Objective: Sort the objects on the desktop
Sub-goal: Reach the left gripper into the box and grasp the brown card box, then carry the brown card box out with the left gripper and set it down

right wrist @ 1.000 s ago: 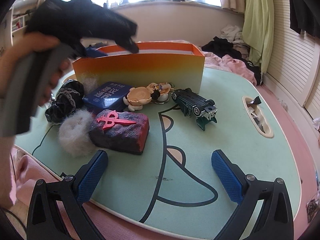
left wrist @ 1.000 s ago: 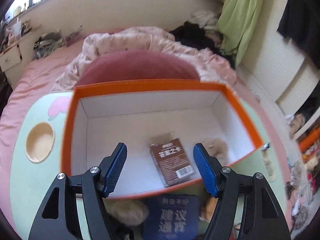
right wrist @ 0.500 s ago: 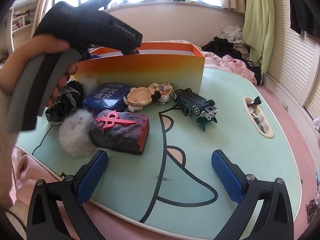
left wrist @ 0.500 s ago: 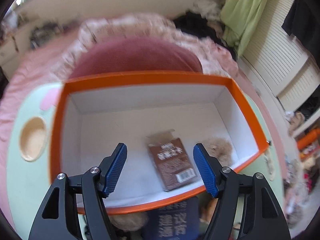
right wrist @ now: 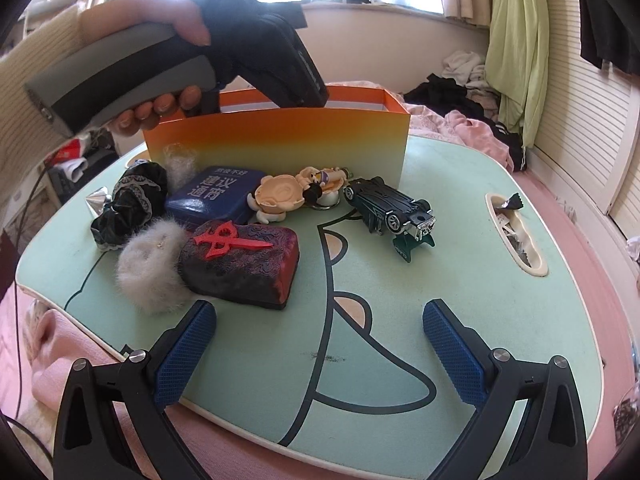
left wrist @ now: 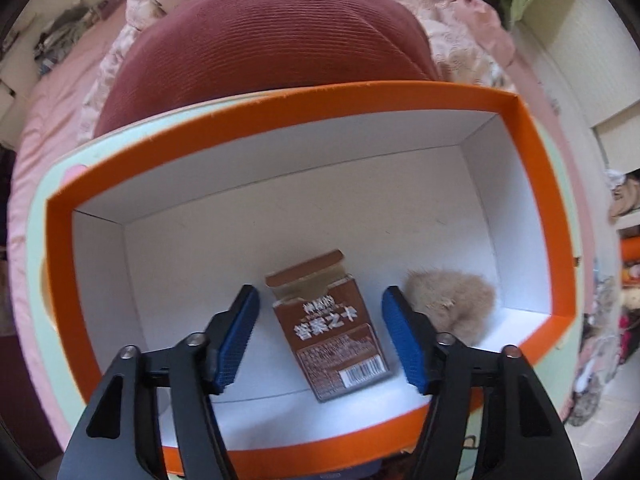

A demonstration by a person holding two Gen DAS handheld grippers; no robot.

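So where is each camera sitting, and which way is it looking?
Left wrist: sits on the left hand-held gripper, looking straight down into the orange box at a brown carton and a tan fluffy ball; only its open blue fingers show.
Right wrist: sits on the right hand-held gripper, looking slantwise across the green table at the toys; its open fingers show, plus the person's hand.
Both views share the orange box.
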